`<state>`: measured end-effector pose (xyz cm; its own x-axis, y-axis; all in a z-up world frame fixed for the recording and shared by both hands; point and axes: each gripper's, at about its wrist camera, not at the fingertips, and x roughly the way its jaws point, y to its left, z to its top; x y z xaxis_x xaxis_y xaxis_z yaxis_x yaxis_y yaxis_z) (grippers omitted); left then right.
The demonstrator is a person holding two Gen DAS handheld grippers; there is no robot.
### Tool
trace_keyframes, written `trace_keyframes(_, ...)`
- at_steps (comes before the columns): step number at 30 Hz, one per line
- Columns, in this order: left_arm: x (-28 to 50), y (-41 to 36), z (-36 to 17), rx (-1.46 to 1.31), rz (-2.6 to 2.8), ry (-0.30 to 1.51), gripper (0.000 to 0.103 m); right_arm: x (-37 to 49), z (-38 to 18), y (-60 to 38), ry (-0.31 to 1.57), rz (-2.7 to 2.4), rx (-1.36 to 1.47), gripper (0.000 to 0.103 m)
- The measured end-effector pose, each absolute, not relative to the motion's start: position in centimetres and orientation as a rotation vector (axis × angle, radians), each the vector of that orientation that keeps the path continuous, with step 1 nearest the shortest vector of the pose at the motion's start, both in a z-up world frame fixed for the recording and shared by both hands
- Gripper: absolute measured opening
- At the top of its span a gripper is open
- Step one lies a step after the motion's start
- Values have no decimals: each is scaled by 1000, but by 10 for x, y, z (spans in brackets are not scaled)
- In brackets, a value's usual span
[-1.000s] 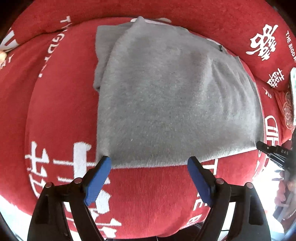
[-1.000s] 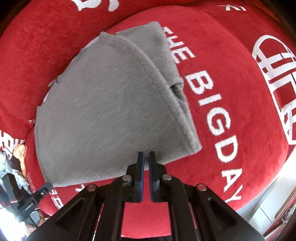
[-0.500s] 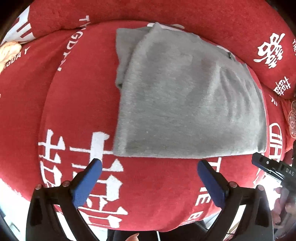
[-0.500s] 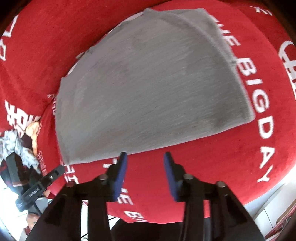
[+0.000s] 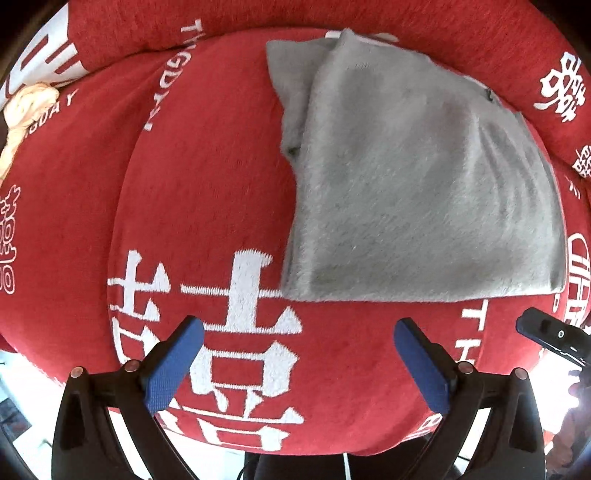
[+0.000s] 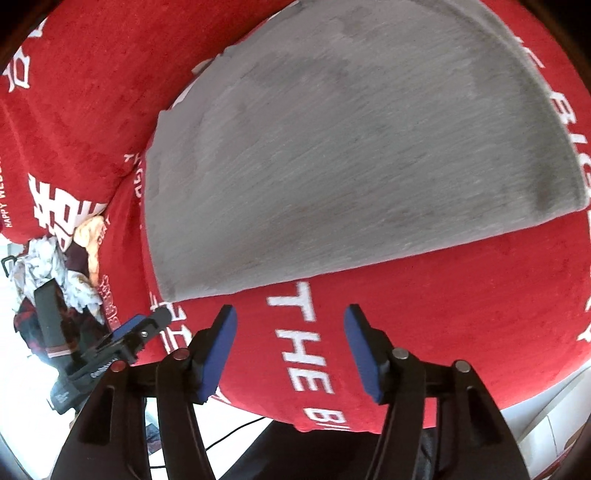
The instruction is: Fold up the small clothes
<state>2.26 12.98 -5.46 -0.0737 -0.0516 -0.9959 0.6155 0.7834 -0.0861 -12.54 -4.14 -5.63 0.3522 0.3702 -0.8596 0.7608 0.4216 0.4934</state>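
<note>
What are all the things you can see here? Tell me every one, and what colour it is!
grey cloth: one, grey and fuzzy, folded, lying flat on the red cover.
red cover: one, red with white letters and signs, spread under the cloth.
red cushion: one, red with white signs, along the back behind the cloth.
cream cloth: one, pale cream, bunched up at the far left edge.
pile of clothes: one heap, white, dark and cream, off the left side of the cover.
left hand-held gripper: one, black with blue pads, open, in front of the grey cloth, not touching it.
right hand-held gripper: one, black with blue pads, open, also clear of the cloth.
</note>
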Motion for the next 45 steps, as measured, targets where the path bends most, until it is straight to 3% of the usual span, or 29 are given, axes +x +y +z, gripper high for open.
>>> trace_keyframes(21, 63, 156, -76, 407, -591, 1619, 103, -98, -101, -7, 1125, -234, 1506, 64)
trace_keyframes(38, 111, 179, -71, 39, -693, 1677, 103, -83, -127, 4, 830, -222, 1774, 64)
trace_keyframes(45, 112, 180, -71, -16, -688, 1679, 103, -68, -130, 4, 790, -209, 1799, 66)
